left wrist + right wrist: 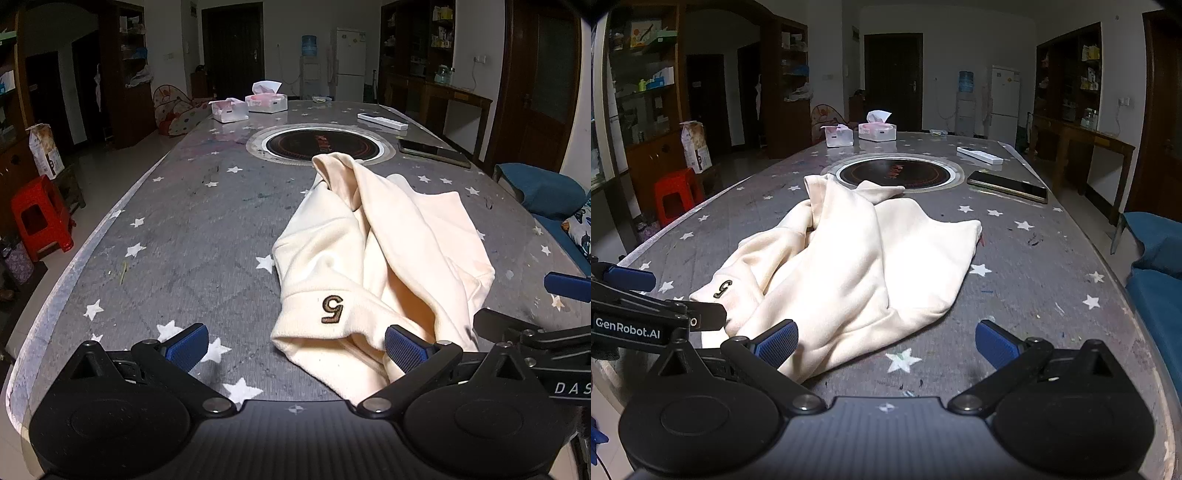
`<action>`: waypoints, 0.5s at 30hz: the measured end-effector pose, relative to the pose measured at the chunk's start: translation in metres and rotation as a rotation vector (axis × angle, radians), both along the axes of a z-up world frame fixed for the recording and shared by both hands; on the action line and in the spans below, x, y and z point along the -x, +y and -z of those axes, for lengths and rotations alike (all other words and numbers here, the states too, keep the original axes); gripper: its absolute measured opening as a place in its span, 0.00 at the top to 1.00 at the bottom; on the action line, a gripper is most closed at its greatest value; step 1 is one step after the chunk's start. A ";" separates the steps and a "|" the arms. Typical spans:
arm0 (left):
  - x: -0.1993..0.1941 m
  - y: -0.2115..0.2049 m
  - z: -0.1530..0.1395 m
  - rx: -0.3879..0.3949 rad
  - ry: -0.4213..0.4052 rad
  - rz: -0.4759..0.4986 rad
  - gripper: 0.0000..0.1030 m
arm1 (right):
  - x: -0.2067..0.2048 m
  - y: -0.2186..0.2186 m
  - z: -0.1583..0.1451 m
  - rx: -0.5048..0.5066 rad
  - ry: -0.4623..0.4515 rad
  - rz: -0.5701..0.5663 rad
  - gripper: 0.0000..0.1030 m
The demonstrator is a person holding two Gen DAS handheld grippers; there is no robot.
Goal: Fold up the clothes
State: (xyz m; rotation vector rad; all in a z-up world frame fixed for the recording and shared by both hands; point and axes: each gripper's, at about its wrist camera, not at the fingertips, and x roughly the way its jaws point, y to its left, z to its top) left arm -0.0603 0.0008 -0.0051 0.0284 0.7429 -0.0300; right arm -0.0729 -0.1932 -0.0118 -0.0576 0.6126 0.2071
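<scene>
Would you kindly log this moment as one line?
step: pre-grasp | left gripper: open, near hem | right gripper: open, empty | sweatshirt: crumpled on table

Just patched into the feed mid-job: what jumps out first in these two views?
A crumpled cream garment lies unfolded on the near half of the star-patterned table, a stitched number patch on its near cuff. Both grippers, left and right, are open at its near edge. Behind it sits a round black hotplate.

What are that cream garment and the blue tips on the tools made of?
The cream garment looks like soft, matte fleece or sweatshirt knit: thick rounded folds, with a stitched "5" patch. The blue pads look like rubber or plastic with a fine grid texture; I can't tell which.
</scene>
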 end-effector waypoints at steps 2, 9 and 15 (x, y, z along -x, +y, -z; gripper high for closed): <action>-0.002 0.001 0.000 0.001 0.000 -0.001 0.00 | -0.003 0.001 0.000 0.001 0.000 -0.005 0.00; -0.012 0.004 0.000 0.004 0.004 -0.009 0.00 | -0.013 0.006 -0.003 0.008 -0.001 -0.022 0.00; -0.023 0.007 -0.002 -0.002 0.003 -0.009 0.00 | -0.026 0.011 -0.006 0.013 0.001 -0.043 0.00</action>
